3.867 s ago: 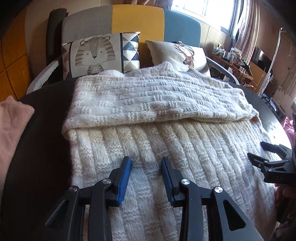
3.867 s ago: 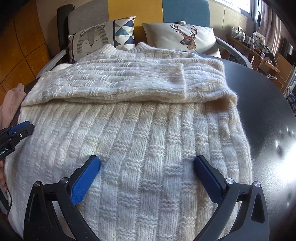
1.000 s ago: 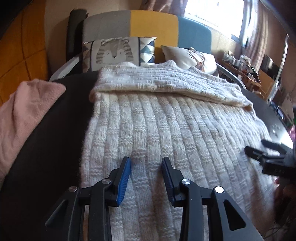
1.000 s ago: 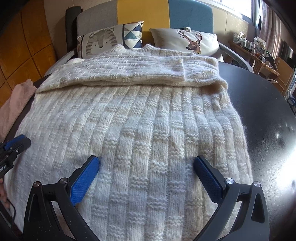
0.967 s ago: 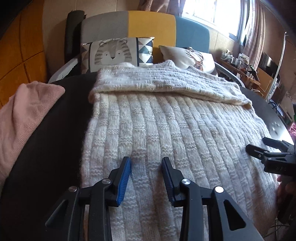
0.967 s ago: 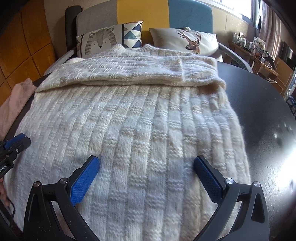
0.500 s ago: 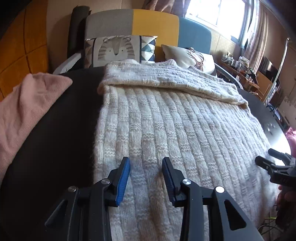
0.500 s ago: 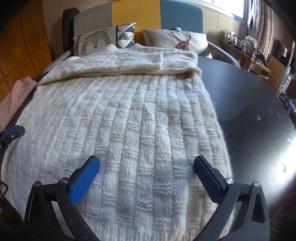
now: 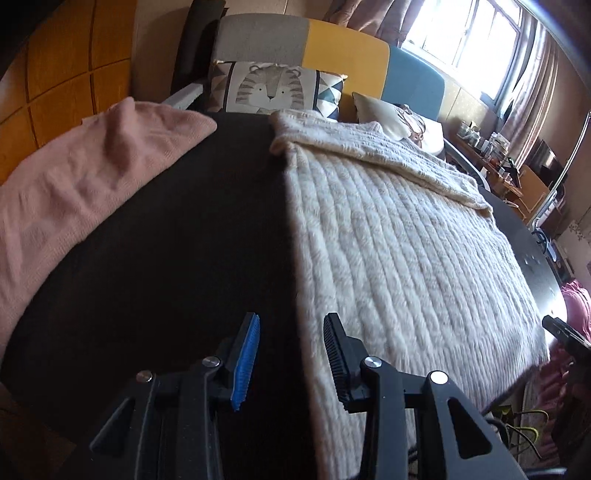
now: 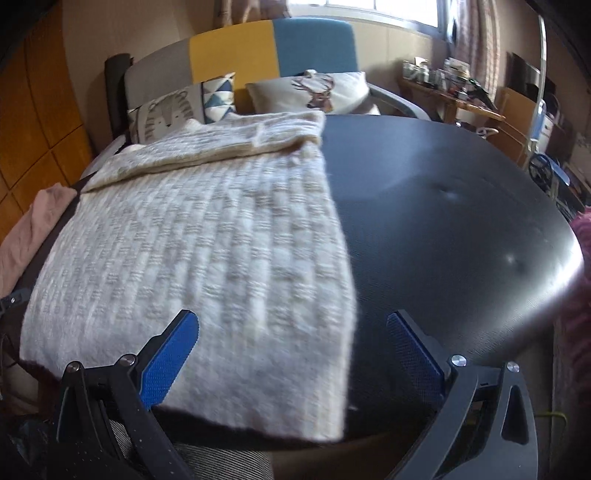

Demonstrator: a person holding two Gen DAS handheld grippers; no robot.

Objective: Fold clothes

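Your left gripper (image 9: 291, 354) hangs released over the sweater's (image 9: 406, 251) left edge; your right gripper (image 10: 291, 354) gapes, grasping nothing, over its right corner. The ribbed cream knit lies flat on the round black table (image 10: 443, 229). Only your left view shows the pink cloth (image 9: 74, 192) spread left of it; cushions (image 10: 317, 92) sit beyond.

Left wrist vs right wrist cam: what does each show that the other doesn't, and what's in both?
Left wrist only: the left gripper straddling the sweater's left edge, and a window.

Right wrist only: the right gripper, open wide over the sweater's near right corner, and the sweater's hem at the near table edge.

Both: cream sweater, black table, pink garment, tiger cushion.
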